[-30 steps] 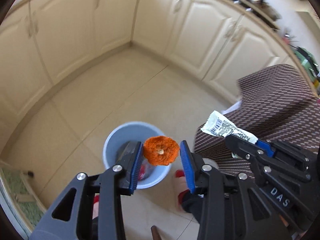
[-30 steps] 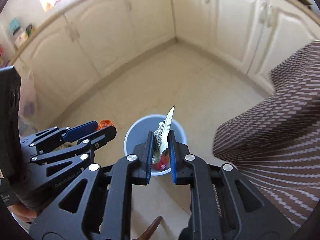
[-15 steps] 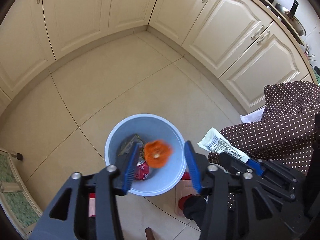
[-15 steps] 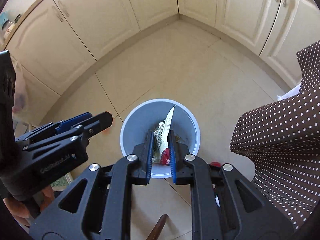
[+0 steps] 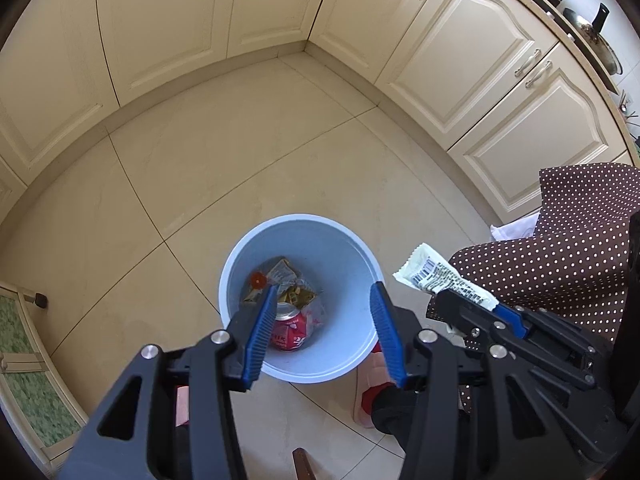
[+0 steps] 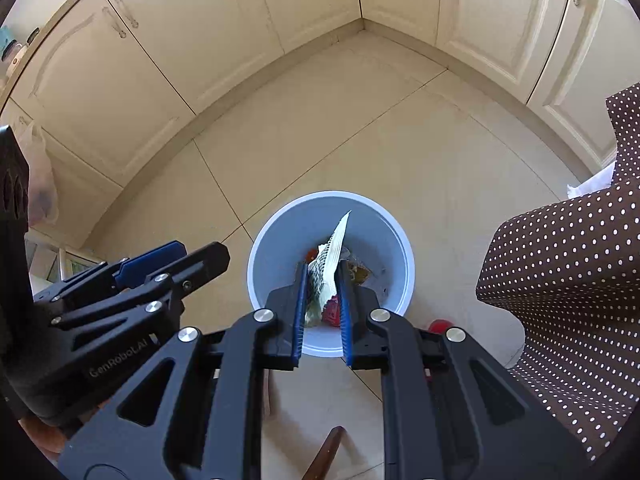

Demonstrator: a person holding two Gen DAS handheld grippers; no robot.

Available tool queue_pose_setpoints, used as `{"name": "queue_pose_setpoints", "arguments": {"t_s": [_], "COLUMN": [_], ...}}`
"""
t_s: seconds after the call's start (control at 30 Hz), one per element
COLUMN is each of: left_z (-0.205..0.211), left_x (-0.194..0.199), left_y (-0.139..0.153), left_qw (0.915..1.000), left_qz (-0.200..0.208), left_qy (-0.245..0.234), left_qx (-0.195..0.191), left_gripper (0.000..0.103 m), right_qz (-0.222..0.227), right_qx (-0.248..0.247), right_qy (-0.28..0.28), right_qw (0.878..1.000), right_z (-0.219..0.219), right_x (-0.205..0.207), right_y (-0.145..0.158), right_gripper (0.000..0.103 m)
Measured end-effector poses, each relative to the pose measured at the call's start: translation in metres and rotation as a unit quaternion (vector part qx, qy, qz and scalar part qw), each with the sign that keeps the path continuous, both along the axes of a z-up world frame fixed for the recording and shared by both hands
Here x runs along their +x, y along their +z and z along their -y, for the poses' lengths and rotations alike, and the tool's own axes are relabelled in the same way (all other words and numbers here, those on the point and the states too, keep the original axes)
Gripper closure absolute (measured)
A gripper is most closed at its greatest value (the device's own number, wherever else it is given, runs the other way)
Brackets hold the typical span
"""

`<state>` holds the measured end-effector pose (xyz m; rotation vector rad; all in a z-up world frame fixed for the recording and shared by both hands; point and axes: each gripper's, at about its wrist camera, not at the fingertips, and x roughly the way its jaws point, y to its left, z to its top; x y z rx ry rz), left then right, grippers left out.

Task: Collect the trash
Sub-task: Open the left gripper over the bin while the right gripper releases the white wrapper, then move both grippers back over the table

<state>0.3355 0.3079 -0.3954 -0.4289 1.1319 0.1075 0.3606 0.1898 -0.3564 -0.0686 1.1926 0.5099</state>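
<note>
A light blue trash bin stands on the tiled floor below both grippers; it also shows in the right wrist view. Inside lie a red soda can, crumpled wrappers and a small orange peel. My left gripper is open and empty above the bin. My right gripper is shut on a white wrapper over the bin; that wrapper also shows in the left wrist view, sticking out of the right gripper beside the bin.
Cream kitchen cabinets line the far walls and meet in a corner. A brown polka-dot cloth hangs at the right, also in the right wrist view. A green-patterned mat lies at the left. The person's red slipper is by the bin.
The left gripper opened and the orange peel dropped from it into the bin. Both grippers tilted more steeply down over the bin. The right gripper kept its hold on the wrapper.
</note>
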Motion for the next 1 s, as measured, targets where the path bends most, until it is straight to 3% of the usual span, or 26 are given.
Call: {"name": "queue_pose_setpoints", "arguments": {"t_s": [0.77, 1.0], "left_z": [-0.007, 0.005], "left_x": [-0.004, -0.010], "left_y": [0.005, 0.025], "left_qw": [1.0000, 0.9995], "left_qz": [0.005, 0.027], "left_qy": [0.006, -0.004], "left_qx": [0.006, 0.016], "left_gripper": [0.055, 0.055], "right_qz": [0.005, 0.024], "right_qx": [0.010, 0.011], "right_qy": [-0.005, -0.010], "right_qw": [1.000, 1.000], "right_z": [-0.002, 0.018], "right_x": [0.010, -0.002], "right_y": [-0.003, 0.023], "right_gripper": [0.087, 0.087]}}
